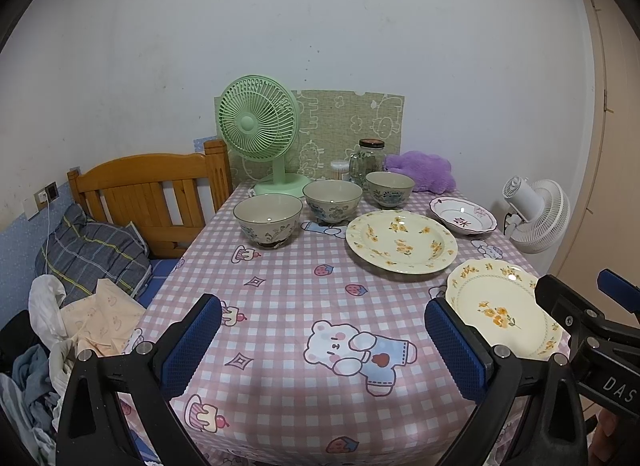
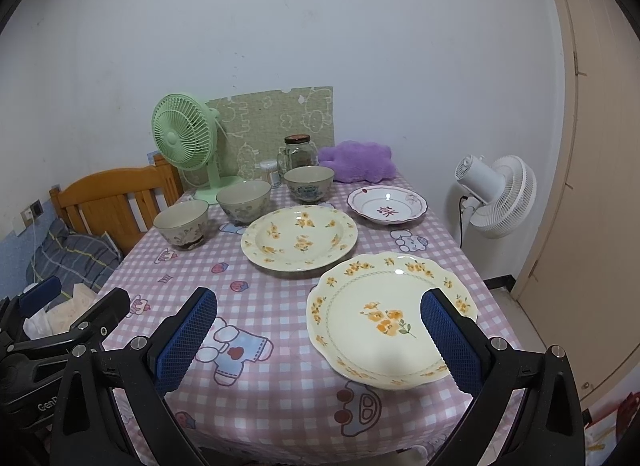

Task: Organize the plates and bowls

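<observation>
We held both tools above the near edge of the table (image 2: 280,398), and nothing was taken yet: the left gripper (image 1: 322,340) stood with its jaws wide apart over bare cloth, and the right gripper (image 2: 318,336) also had its jaws wide, with the near plate (image 2: 384,322) lying flat between and under them, not touched. Behind it lay the round yellow plate (image 2: 299,237), then the small white plate (image 2: 387,205) near the far right corner, and the three bowls (image 2: 243,201) stood in a slanted row toward the green fan (image 2: 182,133). We judged all this ware to be glazed ceramic: stiff, rather heavy for its size, slippery on the pads, and it would chip or break if it fell. A plate lying flat gives only its thin rim to hold, so we would pinch the rim on the near side; a bowl is better taken by its wall, one pad inside and one outside. The left view showed the bed (image 1: 132,193) and the heap of clothes (image 1: 60,330) beside the table, and also the right tool from the side. The right view showed the near plate whole, which the left view cut at its edge, and more of the white fan (image 2: 500,193) and the door (image 2: 592,185).
</observation>
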{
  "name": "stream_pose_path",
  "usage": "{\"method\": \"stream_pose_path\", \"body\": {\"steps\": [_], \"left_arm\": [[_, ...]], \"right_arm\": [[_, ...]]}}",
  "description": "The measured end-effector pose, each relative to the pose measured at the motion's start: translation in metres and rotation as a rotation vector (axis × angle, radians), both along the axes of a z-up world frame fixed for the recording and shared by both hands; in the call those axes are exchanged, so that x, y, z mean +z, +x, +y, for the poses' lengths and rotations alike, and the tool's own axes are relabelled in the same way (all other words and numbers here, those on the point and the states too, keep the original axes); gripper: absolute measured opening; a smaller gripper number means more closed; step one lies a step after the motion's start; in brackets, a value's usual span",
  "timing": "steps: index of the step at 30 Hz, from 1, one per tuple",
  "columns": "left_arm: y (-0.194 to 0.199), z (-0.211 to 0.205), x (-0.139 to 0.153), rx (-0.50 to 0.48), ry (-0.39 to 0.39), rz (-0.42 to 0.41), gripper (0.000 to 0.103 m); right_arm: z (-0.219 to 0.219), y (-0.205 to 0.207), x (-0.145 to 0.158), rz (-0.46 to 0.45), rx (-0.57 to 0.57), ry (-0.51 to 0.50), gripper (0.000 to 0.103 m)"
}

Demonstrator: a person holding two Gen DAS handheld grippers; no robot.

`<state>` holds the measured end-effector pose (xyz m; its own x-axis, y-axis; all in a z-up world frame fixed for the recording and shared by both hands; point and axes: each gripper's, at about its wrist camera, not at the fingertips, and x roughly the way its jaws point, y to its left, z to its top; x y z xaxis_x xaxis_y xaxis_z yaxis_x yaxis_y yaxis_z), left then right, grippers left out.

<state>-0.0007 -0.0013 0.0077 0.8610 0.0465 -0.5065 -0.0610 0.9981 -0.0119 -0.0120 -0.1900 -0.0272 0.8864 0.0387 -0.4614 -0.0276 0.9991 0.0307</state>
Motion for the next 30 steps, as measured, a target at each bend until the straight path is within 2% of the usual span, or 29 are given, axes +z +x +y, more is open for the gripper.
{"method": "stream_pose_path", "body": {"steps": [18,24,30], "left_arm": [[-0.005,0.003,0.0,0.009,-0.009,-0.002,0.102],[0.014,0.007,-0.003,-0.016,-0.031,0.023,0.101],[0.043,0.003,-0.007,-0.072,-0.017,0.054,0.098]], "right_arm": [[0.001,-0.001,-0.001,-0.009,-0.017,-0.023,0.103],[0.006,0.011,0.0,0.011,-0.042,-0.025,0.102],[0.007,0.032,-0.002,0.045,-0.094,-0.016,0.102]]}}
